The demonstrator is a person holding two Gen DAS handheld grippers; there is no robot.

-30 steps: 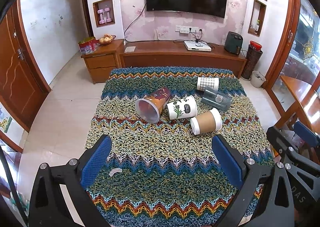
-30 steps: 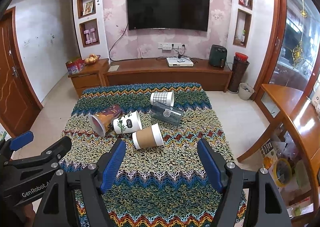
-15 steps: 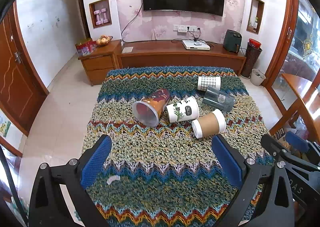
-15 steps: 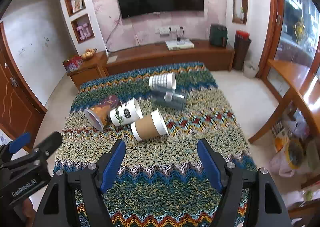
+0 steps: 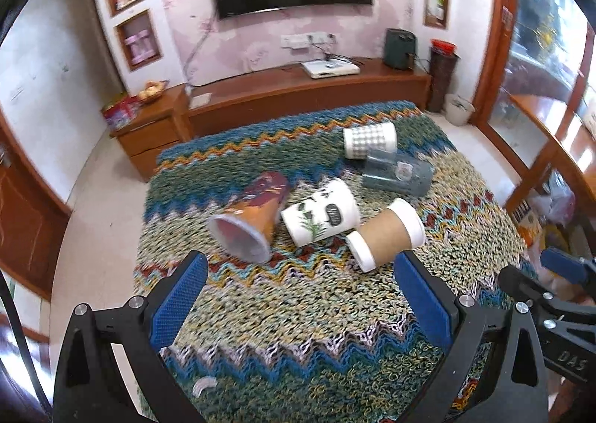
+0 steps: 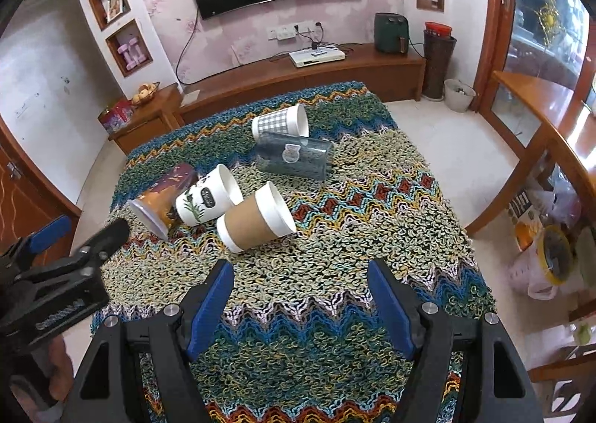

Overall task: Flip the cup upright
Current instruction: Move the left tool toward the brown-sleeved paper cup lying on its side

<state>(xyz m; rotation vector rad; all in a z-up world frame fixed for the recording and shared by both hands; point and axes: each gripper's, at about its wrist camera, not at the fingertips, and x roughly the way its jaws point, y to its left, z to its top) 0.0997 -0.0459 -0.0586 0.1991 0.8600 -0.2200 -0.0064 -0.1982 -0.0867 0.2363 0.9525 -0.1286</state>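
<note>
Both claws nearer the cups vs 1 s ago, wide open; brown cup mouth only in rt view.

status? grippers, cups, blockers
Left gripper and right gripper open, empty, short of the cups. Brown-sleeved cup nearest, on its side, touching white leaf-print cup. Nothing between grippers and cups.

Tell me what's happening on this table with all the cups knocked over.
A person holds two grippers above a knitted zigzag cloth. Five cups lie on their sides: an orange cup, a white plant-print cup, a brown sleeved cup, a dark clear cup and a checked cup. The left gripper and right gripper are both open, holding nothing; no cup is upright yet.
</note>
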